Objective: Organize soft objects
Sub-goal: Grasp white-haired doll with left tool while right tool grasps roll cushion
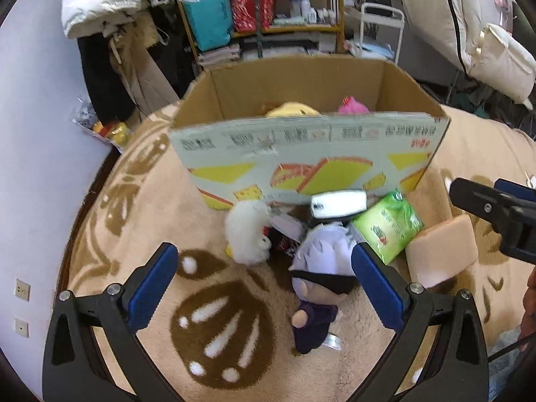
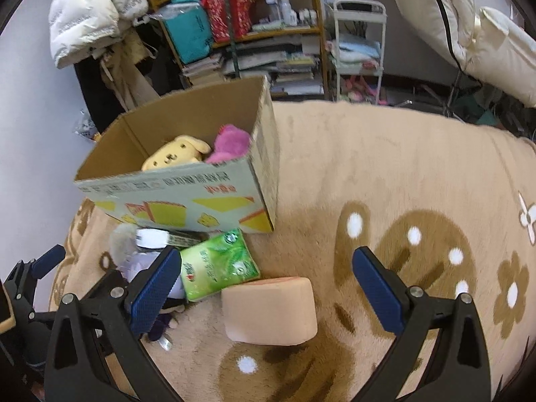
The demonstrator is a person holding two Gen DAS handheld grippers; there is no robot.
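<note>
The small plush doll with pale lilac hair and a dark purple outfit point(image 1: 318, 288) lies on the beige patterned blanket point(image 1: 140, 221), right between the spread fingers of the left gripper point(image 1: 264, 288), hugging the right-hand one. Its long axis runs away from the fingers, head far, feet near, so a straight push forward looks like the call. The peach foam block point(image 2: 269, 311) sits between the wide-open, empty fingers of the right gripper point(image 2: 264, 288), nearer the left finger. Just beyond both lie the green tissue pack point(image 2: 217, 264) and fluffy white plush point(image 1: 246, 234), then the open cardboard box point(image 2: 187, 197), already holding a yellow plush dog point(image 2: 176, 155) and a pink plush point(image 2: 231, 144).
</note>
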